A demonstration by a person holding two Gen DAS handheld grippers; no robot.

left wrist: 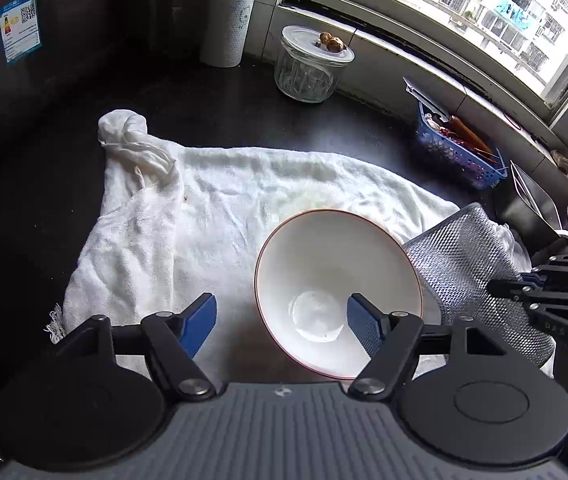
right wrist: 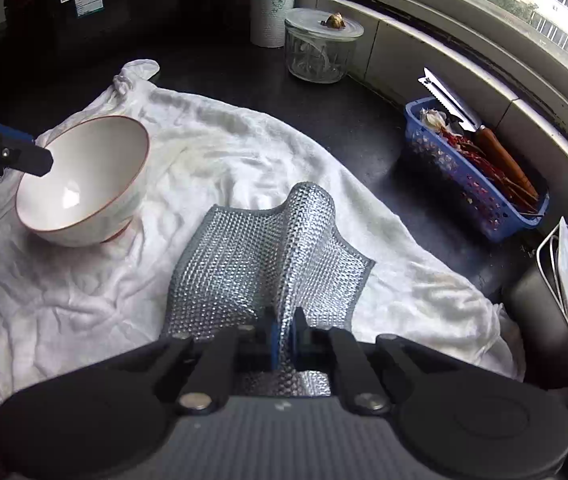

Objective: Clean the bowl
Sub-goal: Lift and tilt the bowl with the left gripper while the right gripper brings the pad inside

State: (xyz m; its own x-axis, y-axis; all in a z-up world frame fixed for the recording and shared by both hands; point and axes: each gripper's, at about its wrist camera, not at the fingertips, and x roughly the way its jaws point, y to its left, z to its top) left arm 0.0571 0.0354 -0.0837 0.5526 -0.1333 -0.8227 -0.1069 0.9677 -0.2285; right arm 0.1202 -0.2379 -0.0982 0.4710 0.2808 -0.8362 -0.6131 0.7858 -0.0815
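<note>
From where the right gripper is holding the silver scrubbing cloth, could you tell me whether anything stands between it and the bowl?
Nothing visible blocks the way. The right gripper is shut on the silver scrubbing cloth, and only the bare white towel lies between it and the bowl. The left gripper straddles the bowl's near rim, on the side away from the cloth.

Bowl (left wrist: 335, 280): glazed ceramic, glossy white, thin red-brown rim. Scrub cloth (right wrist: 260, 264): silvery metallic mesh w/ grey edging, bumpy. Towel (left wrist: 212, 208): white cloth, matt, crinkled, frayed at corner. Worktop (left wrist: 212, 100): dark, smooth, slight sheen. Jar (left wrist: 305, 68): clear ribbed glass. Basket (right wrist: 463, 172): blue plastic, perforated.
</note>
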